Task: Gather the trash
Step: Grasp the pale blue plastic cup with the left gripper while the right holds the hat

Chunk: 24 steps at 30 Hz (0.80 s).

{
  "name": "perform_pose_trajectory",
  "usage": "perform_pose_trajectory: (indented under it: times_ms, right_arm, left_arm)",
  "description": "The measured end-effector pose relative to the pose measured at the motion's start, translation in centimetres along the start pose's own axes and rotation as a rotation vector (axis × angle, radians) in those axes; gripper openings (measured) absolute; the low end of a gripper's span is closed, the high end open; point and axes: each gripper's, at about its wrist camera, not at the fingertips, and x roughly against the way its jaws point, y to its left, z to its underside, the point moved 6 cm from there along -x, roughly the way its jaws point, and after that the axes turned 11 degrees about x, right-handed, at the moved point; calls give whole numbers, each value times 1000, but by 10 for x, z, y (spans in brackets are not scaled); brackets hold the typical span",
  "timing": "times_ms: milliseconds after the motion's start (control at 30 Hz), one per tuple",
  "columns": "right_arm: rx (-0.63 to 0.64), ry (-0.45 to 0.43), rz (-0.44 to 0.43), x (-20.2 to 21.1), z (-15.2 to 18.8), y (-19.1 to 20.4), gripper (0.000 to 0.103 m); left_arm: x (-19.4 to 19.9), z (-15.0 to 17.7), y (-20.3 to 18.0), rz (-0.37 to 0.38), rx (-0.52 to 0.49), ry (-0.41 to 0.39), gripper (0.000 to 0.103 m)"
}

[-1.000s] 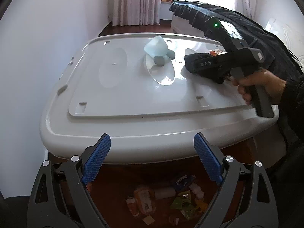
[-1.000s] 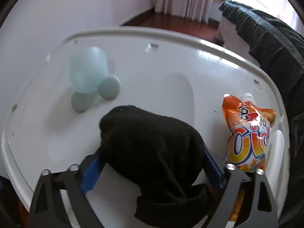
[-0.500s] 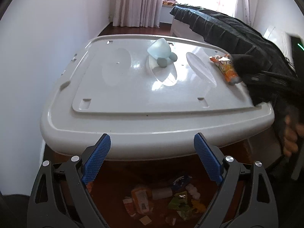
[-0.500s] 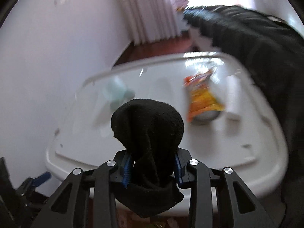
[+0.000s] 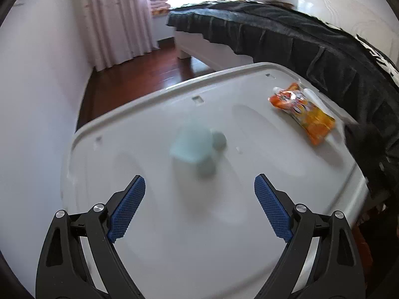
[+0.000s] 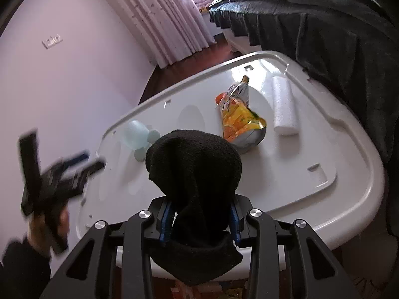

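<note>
A black sock (image 6: 194,169) hangs bunched between the blue pads of my right gripper (image 6: 200,214), which is shut on it above the near edge of the white bin lid (image 6: 311,149). Beyond it on the lid lie an orange juice pouch (image 6: 237,119), a white foam roll (image 6: 284,107) and a pale blue cup (image 6: 136,134) on its side. My left gripper (image 5: 199,177) is open and empty over the lid, with the blurred blue cup (image 5: 192,147) just ahead between its fingers' lines. The orange pouch (image 5: 304,112) lies at the far right. The left gripper (image 6: 82,162) appears blurred in the right wrist view.
A bed with a dark cover (image 5: 311,42) stands close along the lid's right side. A white wall (image 5: 37,87) runs along the left. Curtains (image 5: 119,20) and dark wood floor (image 5: 139,79) lie beyond the lid's far edge.
My right gripper closed on the black sock and lifted it off the lid, drawing back to the near edge. My left gripper swept from the lid's front edge in over the lid, toward the cup.
</note>
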Motion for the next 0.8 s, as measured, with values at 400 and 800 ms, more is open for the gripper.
perform_pose_trajectory:
  times_ms: [400,800]
  right_arm:
    - [2,90,-3,-23,8,-5,37]
    - [-3,121,-21,-33,11,1,37]
  left_arm:
    - [-83,-39,1,167,-53,89,87]
    - [-67,-1,-8,285,6,146,26]
